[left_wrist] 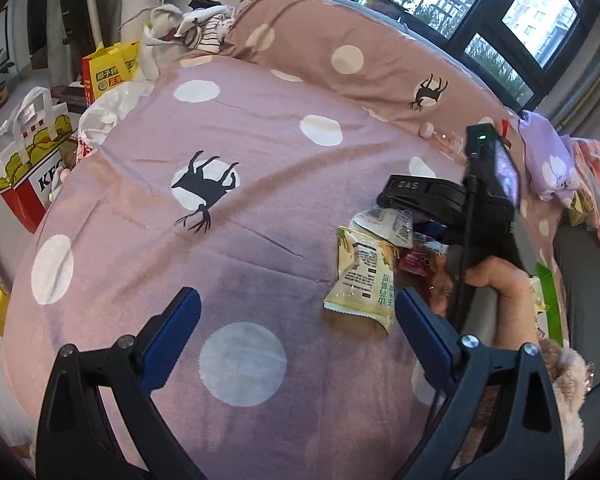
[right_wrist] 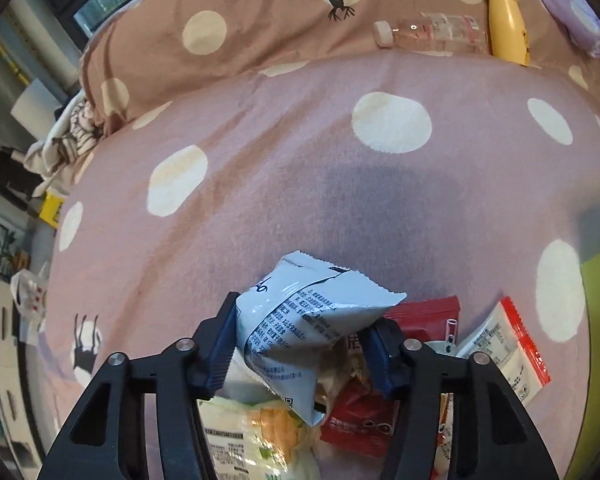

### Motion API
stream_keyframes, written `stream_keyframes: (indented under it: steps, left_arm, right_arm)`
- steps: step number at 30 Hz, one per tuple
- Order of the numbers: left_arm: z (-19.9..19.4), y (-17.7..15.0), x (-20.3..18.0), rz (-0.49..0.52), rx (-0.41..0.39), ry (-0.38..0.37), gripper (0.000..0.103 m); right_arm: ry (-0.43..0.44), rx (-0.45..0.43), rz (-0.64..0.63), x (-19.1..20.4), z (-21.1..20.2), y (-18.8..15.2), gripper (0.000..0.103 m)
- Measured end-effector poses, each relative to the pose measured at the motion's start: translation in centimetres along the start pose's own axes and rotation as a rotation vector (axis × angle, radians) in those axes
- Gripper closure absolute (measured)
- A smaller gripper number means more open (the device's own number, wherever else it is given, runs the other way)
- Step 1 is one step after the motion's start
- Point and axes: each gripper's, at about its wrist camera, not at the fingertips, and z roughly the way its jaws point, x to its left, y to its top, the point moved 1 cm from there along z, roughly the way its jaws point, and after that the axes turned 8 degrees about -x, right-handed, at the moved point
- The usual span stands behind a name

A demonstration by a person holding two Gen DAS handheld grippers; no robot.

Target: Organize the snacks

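Observation:
Several snack packets lie in a heap on the pink dotted bedspread (right_wrist: 300, 160). My right gripper (right_wrist: 300, 346) is shut on a pale grey-white snack packet (right_wrist: 300, 312), both blue pads pressing into its sides. Beneath it lie red packets (right_wrist: 356, 420), a white-and-red packet (right_wrist: 504, 348) and a green-yellow packet (right_wrist: 252, 436). In the left wrist view my left gripper (left_wrist: 296, 320) stands open over bare bedspread, with nothing between its fingers. A green-white packet (left_wrist: 364, 280) lies just right of it, beside a hand (left_wrist: 496, 276) on the other tool.
A clear water bottle (right_wrist: 432, 34) and a yellow bottle (right_wrist: 508, 28) lie against the brown dotted pillow (right_wrist: 260, 20). A KFC bag (left_wrist: 32, 168) and a yellow box (left_wrist: 108, 72) stand off the bed's left edge. Clothes (left_wrist: 196, 28) are piled at the far corner.

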Motion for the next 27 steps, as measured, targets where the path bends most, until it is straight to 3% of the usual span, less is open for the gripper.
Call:
stream_keyframes:
  steps: [6,12,17,20,26,27]
  left_arm:
    - [0.0,-0.2,-0.2,0.000,0.007,-0.011,0.005]
    - [0.4,-0.5,-0.7,0.015,0.022,-0.004,0.005]
    - [0.4,-0.8,-1.5,0.037,0.014,0.003,0.005]
    - [0.7,-1.1,-2.0,0.050,0.020,0.010,0.005]
    - [1.2,-1.9,-3.5,0.078,0.046,-0.009,0.005]
    - [1.2,-1.9,-3.7,0.083,0.045,-0.010,0.005]
  right_arm:
    - [0.110,-0.028,-0.032,-1.0,-6.2,-1.1,0.047]
    - [0.165,0.006,-0.102,-2.5,-12.0,-5.2,0.047]
    - [0.212,0.087,-0.107,-4.0,-12.4,-9.2,0.047]
    - [0.191,0.138,-0.119,-4.5,-11.0,-11.1,0.047]
    - [0.163,0.144,-0.125,-5.5,-10.0,-12.0,0.044]
    - [0.186,0.123,-0.124,-5.7,-10.2,-11.8,0.036]
